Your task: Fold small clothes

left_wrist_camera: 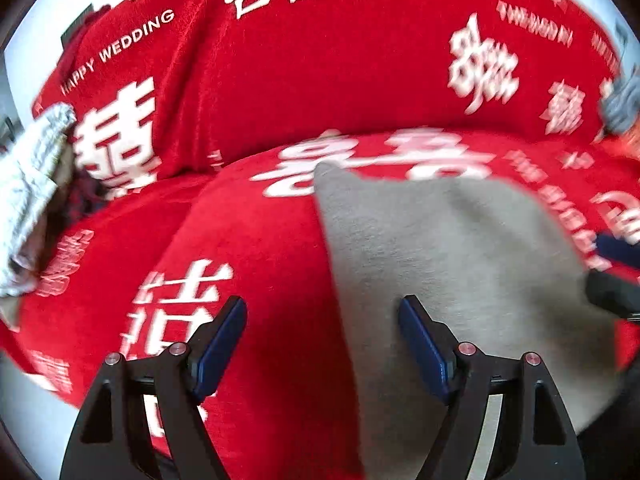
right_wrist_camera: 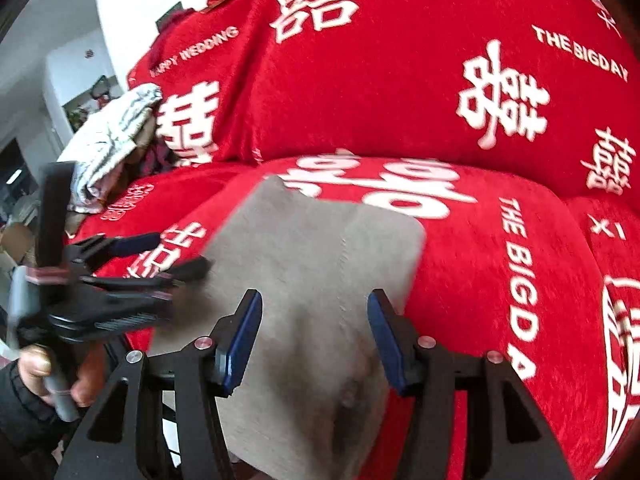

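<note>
A small grey garment (left_wrist_camera: 460, 272) lies flat on the red sofa seat; it also shows in the right wrist view (right_wrist_camera: 316, 272). My left gripper (left_wrist_camera: 322, 312) is open and empty, hovering over the garment's left edge. It also shows in the right wrist view (right_wrist_camera: 176, 252) at the garment's left side. My right gripper (right_wrist_camera: 314, 308) is open and empty above the garment's near part. Its fingertips (left_wrist_camera: 616, 256) show at the right edge of the left wrist view.
The sofa has a red cover with white characters (left_wrist_camera: 280, 80) (right_wrist_camera: 400, 60). A pile of white and dark clothes (left_wrist_camera: 32, 200) (right_wrist_camera: 112, 144) lies at the seat's left end. A grey cloth (left_wrist_camera: 624, 104) sits at the far right.
</note>
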`<state>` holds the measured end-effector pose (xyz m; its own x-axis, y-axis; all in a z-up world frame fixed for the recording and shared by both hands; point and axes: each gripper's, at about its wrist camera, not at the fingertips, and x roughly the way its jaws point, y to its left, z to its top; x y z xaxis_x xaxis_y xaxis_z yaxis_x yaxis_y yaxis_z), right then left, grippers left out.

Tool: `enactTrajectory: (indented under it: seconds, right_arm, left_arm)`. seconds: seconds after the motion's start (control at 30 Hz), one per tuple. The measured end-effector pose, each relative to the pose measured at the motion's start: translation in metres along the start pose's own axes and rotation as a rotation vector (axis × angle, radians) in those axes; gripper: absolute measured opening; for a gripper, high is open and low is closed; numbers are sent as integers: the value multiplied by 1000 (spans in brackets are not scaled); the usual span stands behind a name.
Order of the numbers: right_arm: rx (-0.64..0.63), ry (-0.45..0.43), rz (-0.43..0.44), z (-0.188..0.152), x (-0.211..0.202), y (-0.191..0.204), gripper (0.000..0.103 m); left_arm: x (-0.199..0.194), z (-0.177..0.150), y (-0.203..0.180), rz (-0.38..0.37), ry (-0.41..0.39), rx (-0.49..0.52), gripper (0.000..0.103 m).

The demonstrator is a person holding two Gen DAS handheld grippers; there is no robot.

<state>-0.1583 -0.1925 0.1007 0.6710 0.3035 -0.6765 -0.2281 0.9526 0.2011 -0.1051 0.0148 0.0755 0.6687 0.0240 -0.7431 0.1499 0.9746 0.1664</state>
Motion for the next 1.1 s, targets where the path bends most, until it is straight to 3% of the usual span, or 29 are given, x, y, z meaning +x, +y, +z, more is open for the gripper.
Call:
enactTrajectory:
  seconds: [0.1, 0.23, 0.47, 0.57, 0.63, 0.8, 1.1]
  right_arm:
    - [-17, 39, 7, 3, 15, 12, 59]
    - [7, 142, -71, -10, 47, 9, 62]
    - [9, 79, -92, -17, 21, 24, 67]
    - [13, 55, -100, -20, 9, 33, 70]
    - [-16, 40, -142, -24, 3, 42, 70]
    - [-51, 12, -212, -33, -7, 58, 70]
    - [-35, -11, -229, -36, -22, 62, 70]
  left_arm:
    - [11, -5, -1, 20, 23, 10, 80]
    - [10, -9, 1, 5, 30, -1, 80]
    - [-17, -22, 1, -34, -12, -62, 80]
    - [-32, -30, 2, -38, -76, -105, 80]
    - [-39, -34, 2, -21, -110, -125, 103]
    - [-50, -38, 4, -52, -137, -132, 103]
    - [-63, -40, 11, -95, -152, -152, 103]
